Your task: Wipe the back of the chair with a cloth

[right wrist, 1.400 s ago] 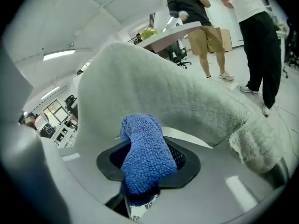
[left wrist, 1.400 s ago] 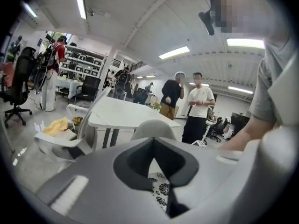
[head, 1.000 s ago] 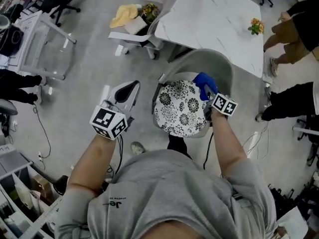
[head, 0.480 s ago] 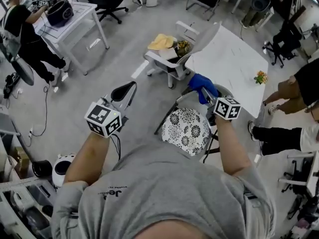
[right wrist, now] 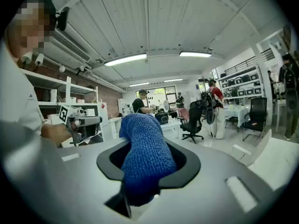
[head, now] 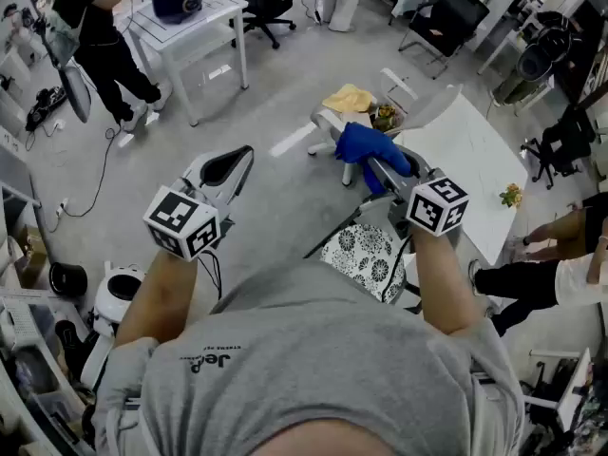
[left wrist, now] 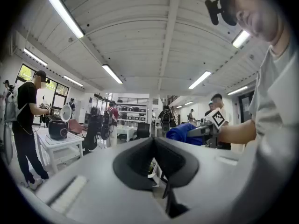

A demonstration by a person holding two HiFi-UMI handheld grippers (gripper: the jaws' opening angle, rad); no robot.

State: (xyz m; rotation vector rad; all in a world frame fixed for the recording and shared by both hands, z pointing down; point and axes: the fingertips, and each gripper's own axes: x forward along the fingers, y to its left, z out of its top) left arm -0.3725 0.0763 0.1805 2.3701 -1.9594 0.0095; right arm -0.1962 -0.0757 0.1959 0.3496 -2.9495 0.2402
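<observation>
Holding the blue cloth (right wrist: pixel 142 146) pinched in my right tool (head: pixel 380 167), I have it up in the air and not on any surface. The right gripper view shows the jaws closed on the lower part of the cloth, and the rest stands up in a thick roll ahead of the tool's tip. My left tool (head: pixel 239 160) is level with the right one and well off to its left. Its jaws are pressed together with nothing between them, and it points out into the room.

The chair (head: pixel 359 250) lies below my right tool and back toward me. Its patterned seat shows just beneath the tool's marker cube. I cannot make out the chair's back properly, because most of it is hidden under the tool and my wrist. A white worktop (head: pixel 465 150) sits beyond and to the right of the right tool, and I have no business with it.

As I judge it, this is the carrying part of the job: the cloth is gripped and ready but not touching the chair. The next move calls for tipping the right tool down and drawing it in until the free end of the cloth lies flat against the chair's back. Then I should sweep it across with steady pressure. The left tool can stay clear or brace the chair if it shifts.
</observation>
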